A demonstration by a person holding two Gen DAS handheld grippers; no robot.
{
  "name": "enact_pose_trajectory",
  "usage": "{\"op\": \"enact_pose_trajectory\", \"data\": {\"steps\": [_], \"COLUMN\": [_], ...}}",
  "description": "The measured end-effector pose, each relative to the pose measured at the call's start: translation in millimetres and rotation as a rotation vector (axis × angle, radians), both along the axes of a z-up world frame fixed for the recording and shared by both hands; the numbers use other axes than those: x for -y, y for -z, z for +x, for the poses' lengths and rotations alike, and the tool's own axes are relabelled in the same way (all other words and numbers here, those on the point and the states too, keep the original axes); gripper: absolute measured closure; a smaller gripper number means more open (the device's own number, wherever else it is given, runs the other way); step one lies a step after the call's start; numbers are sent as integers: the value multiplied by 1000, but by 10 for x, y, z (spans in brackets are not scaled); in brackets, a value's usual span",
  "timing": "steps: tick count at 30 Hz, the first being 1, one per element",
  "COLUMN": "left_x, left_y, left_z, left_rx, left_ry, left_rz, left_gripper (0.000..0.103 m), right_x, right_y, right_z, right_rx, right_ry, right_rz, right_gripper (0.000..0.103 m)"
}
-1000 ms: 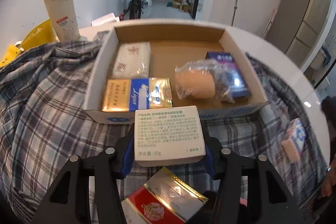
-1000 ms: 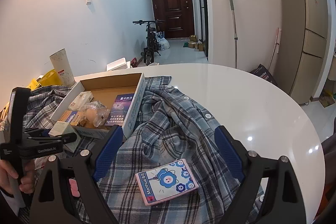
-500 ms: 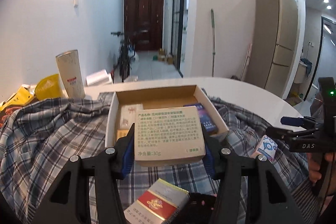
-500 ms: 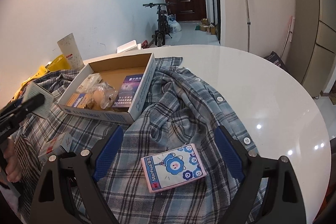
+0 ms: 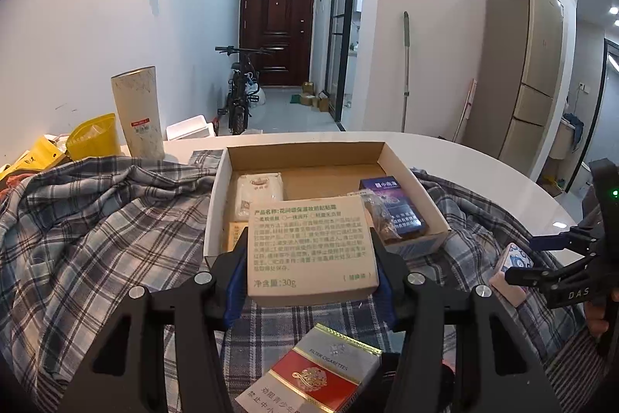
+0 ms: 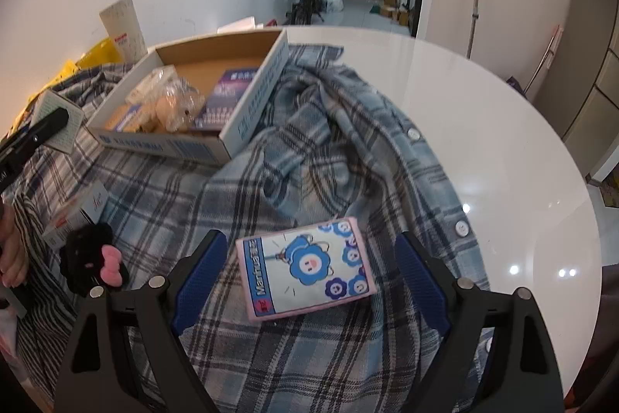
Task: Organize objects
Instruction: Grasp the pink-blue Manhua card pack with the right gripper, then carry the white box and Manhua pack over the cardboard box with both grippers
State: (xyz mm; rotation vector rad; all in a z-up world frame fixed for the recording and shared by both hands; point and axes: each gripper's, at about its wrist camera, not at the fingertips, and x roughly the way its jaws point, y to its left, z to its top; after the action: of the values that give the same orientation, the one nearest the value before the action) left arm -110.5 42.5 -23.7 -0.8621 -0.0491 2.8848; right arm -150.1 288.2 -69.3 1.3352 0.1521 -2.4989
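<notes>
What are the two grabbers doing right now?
Left gripper: closed, holding the beige box.
Right gripper: open, holding nothing, around the pink pack.

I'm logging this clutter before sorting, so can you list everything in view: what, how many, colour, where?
Cardboard box: one, brown inside, white outside, on the shirt.
Items in the box: purple-blue pack, white packet, plastic-wrapped item, orange pack, mostly hidden.
Beige carton: one, printed label, held in front of the box.
Cigarette pack: one, red and silver, under the left gripper.
Pink tissue pack: one, blue flowers, on the shirt between the right fingers.
Black scrunchie: one, pink bow, on the shirt.
Plaid shirt: one, blue-grey, spread on the table.
White round table: one.
Cream tube, yellow bags: far left edge.
Left gripper: shut on the carton.
Right gripper: open.
</notes>
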Motion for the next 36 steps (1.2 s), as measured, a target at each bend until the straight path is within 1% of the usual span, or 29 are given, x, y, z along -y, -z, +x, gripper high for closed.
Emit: {"op": "enact_pose_trajectory", "data": {"steps": [3,6,9,10,11,13,15,21,27,30,33,35,36], "left_x": [-34,-63,-63,-59,-49,-32,-15,75,170,190,179,143,147], "left_y": [5,1,-10,-13,-12,-12,-18,-46,-139,-300,-564,-769,-859], "left_z": [11,31,47,45,42,37,42,47,47,29,-6,-105,-150], "left_rx": [-5,-14,-23,-23,-23,-24,-31,-46,-47,-50,-70,-56,-55], "left_ry": [6,12,7,5,1,-10,-21,-58,-89,-83,-80,-71,-65], "left_rz": [-12,-21,-20,-20,-18,-17,-17,6,21,29,11,-23,-8], "left_gripper": [47,47,47,47,47,47,47,47,47,47,47,47,47], "right_x": [65,146,163,161,155,142,117,61,-8,36,139,233,292], "right_y": [52,111,177,194,206,195,147,-102,-382,-587,-825,-1012,-1121], "right_z": [9,17,-3,-12,-18,-18,-1,72,111,113,92,52,19], "right_rx": [18,29,53,61,68,59,30,-112,-230,-261,-285,-303,-313], "right_ry": [-34,-57,-53,-50,-47,-41,-26,-5,92,105,108,104,93], "right_rz": [11,49,75,77,79,76,67,8,5,-3,4,-15,-32], "right_gripper": [15,17,22,27,29,30,31,31,31,31,31,31,31]}}
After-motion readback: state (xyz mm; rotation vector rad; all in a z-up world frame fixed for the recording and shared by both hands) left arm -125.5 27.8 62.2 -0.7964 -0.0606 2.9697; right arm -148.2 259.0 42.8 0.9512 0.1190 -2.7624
